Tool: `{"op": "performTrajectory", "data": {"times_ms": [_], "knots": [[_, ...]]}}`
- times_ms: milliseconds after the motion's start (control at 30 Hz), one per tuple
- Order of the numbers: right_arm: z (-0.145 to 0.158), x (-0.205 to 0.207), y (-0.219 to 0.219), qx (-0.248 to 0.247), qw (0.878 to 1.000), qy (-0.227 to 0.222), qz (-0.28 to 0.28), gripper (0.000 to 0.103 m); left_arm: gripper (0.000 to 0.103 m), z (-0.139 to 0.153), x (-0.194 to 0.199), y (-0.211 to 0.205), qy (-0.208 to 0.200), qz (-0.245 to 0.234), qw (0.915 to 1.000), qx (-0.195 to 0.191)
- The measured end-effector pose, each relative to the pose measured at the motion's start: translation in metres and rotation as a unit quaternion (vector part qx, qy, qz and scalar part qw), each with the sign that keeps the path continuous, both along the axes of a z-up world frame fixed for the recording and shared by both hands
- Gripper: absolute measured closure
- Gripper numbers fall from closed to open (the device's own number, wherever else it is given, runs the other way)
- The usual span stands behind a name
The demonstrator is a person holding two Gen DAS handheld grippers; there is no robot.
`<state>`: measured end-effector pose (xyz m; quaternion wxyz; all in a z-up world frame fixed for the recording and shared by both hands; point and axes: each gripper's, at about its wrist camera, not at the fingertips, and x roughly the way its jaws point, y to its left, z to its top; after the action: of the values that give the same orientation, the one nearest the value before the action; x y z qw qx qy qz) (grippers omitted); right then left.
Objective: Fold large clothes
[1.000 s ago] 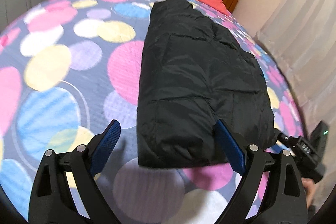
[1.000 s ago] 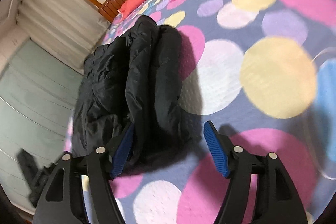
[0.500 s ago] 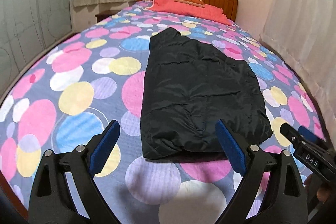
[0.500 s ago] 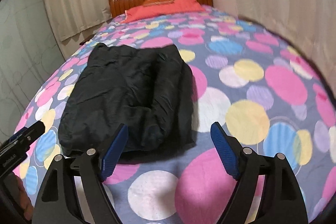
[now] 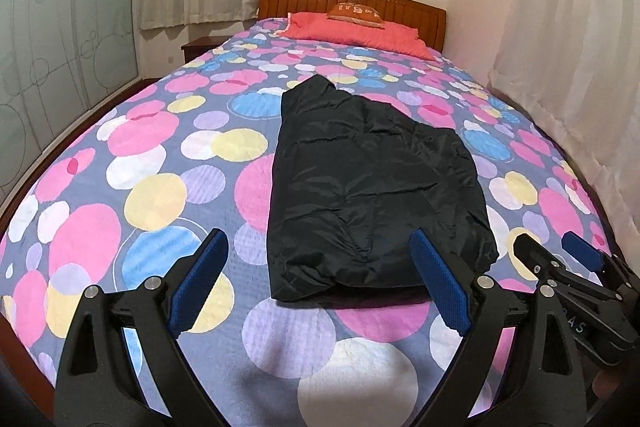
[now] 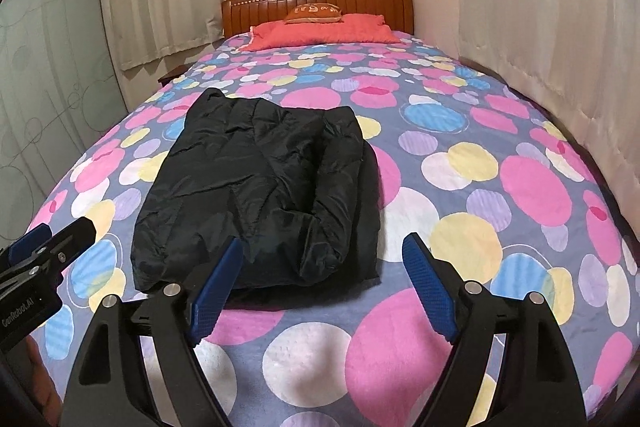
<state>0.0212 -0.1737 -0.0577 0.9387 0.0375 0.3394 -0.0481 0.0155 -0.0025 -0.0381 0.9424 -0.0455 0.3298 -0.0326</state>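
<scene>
**Both grippers lifted clear of the folded jacket**

Over the past second both hands had risen and drawn back from the bed, so that each wrist view, which had been close over the cloth, now took in the whole room; the right gripper had rolled upright as it came away.

The black jacket point(image 5: 372, 195) lay on the spotted bedspread point(image 5: 152, 187), toward the foot of the bed and a little to one side of its middle, folded into a compact, roughly rectangular bundle with one long padded roll along its right edge in the right wrist view. No sleeve or hem trailed loose that I could see. Judged from this, the folding looked finished or very nearly so; at most a final halving or some smoothing remained, and whether more clothes waited could not be told.

The left gripper point(image 5: 320, 283) stood wide open above the bedspread, nothing between its blue pads point(image 5: 200, 287), touching neither cloth nor bed. The right gripper point(image 6: 320, 291) was likewise spread wide and empty, held just short of the jacket's near edge.
</scene>
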Motion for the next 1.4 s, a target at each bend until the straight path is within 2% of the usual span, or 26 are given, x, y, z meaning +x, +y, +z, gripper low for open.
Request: {"op": "performTrajectory", "data": {"times_ms": [1400], "knots": [[0.0041, -0.0047, 0.0087, -0.005, 1.0, -0.006, 0.001, 0.022, 0.009, 0.0019, -0.0063, -0.0021, -0.001, -0.003, 1.0, 0.002]]}}
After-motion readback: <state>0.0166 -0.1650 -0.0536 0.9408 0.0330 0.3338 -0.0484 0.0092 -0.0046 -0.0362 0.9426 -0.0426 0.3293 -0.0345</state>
